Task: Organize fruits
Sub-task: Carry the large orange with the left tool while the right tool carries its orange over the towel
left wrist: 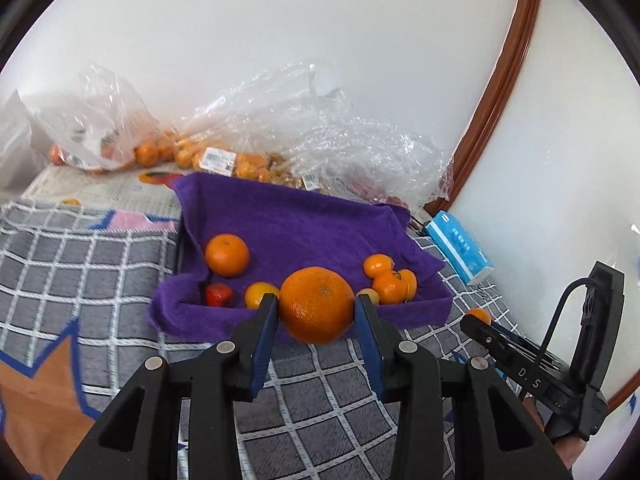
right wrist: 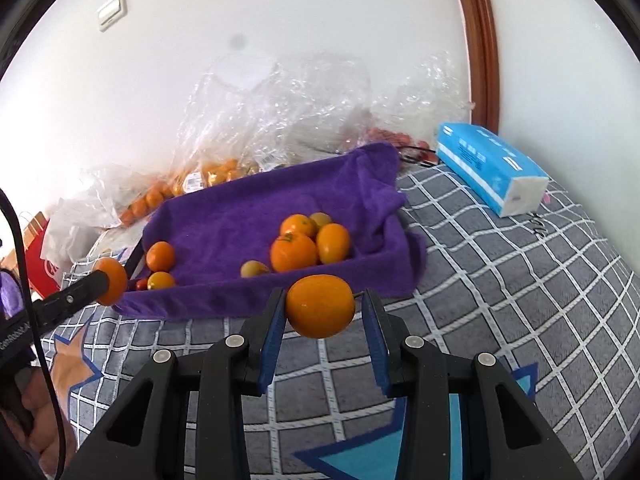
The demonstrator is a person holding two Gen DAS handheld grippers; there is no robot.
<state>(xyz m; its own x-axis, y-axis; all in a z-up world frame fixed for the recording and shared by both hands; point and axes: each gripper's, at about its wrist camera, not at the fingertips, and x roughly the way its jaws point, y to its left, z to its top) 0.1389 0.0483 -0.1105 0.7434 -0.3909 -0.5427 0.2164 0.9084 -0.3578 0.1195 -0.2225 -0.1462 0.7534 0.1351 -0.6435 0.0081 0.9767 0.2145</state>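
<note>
Both grippers, left gripper (left wrist: 316, 304) and right gripper (right wrist: 320, 307), each clamp an orange before the purple-lined tray (left wrist: 304, 224); bagged fruit (left wrist: 224, 160) remains unsorted.

Plain white wall (right wrist: 280, 20) behind, evenly lit by soft daylight. Light switch plate (right wrist: 111, 11) high on wall at left. Small grey smudge (right wrist: 237, 42) on wall right of switch. Reddish-brown wooden door frame (right wrist: 482, 40) running up at right; more white wall beyond. Grey blanket (right wrist: 500, 280) with white grid lines spread over surface below, printed with blue-edged star shapes (left wrist: 44, 392) in orange and blue (right wrist: 384, 452). Pale patterned cloth strip (left wrist: 100, 186) along wall edge.
</note>
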